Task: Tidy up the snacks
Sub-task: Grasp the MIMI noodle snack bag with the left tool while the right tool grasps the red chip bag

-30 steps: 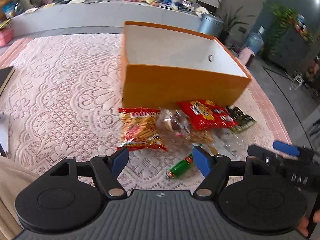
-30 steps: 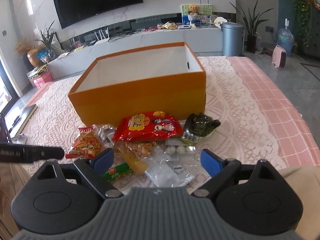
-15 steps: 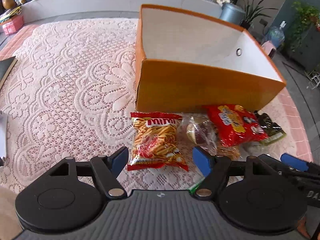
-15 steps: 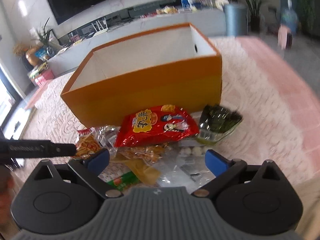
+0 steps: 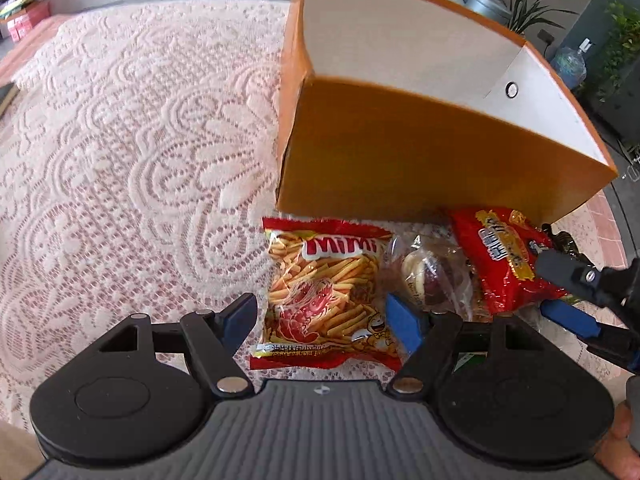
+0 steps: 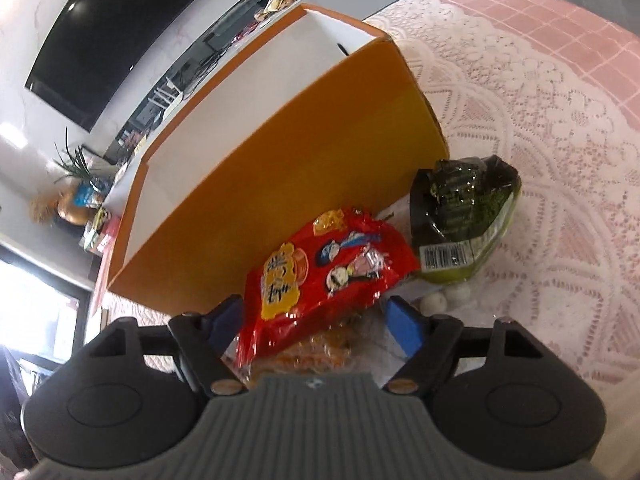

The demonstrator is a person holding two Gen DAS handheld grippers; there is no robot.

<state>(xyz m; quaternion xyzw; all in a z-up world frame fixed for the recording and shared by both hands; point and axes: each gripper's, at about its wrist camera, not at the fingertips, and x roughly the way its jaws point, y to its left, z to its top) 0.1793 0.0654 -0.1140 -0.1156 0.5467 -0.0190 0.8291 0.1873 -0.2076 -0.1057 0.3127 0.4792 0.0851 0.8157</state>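
Observation:
An empty orange box (image 5: pixel 420 152) (image 6: pixel 280 184) stands on the lace cloth, and a row of snacks lies along its near side. My left gripper (image 5: pixel 322 316) is open, low over a Mimi shrimp-stick bag (image 5: pixel 328 280), one finger on each side of it. My right gripper (image 6: pixel 316 322) (image 5: pixel 560 292) is tilted and its jaws are closing. A red snack bag (image 6: pixel 328 268) (image 5: pixel 504 256) lies between them, and the right pad stands clear of it. A clear-wrapped pastry (image 5: pixel 428 280) lies between the two bags.
A dark green seaweed pack (image 6: pixel 464 216) lies right of the red bag by the box corner, with white round candies (image 6: pixel 434 300) beside it. An orange snack (image 6: pixel 320 348) lies under the red bag. The lace cloth (image 5: pixel 140 160) stretches bare to the left.
Both grippers have come down and forward onto the snack row. The left now straddles the Mimi bag. The right has rolled sideways and its jaws have narrowed around the red bag.

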